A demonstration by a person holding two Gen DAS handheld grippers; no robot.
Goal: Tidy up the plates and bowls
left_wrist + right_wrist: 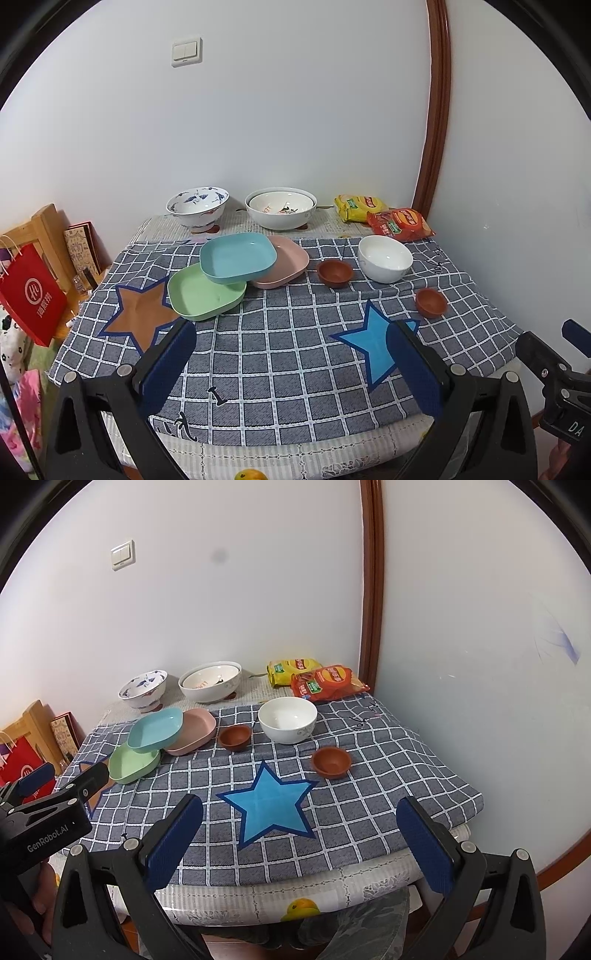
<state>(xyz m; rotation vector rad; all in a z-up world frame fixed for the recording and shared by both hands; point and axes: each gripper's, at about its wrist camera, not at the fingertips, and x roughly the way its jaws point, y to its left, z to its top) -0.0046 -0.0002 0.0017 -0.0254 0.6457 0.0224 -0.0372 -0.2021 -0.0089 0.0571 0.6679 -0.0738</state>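
Nearest, the left gripper (291, 354) and the right gripper (299, 834) both hang over the table's front edge, blue-padded jaws spread wide and holding nothing. Beyond them, on the grey checked tablecloth (295, 369), a small brown clay bowl (331, 762) sits alone right of the blue star. Further left, three square plastic plates overlap: the green plate (203, 295) lowest, the teal plate (238, 256) resting on it and on the pink plate (286, 267). A second brown bowl (335, 273) stands just beside a plain white bowl (385, 258). At the back (against the wall) are a blue-patterned porcelain bowl (197, 208), a large white bowl (280, 212) with another nested inside, and two snack packets (384, 218).
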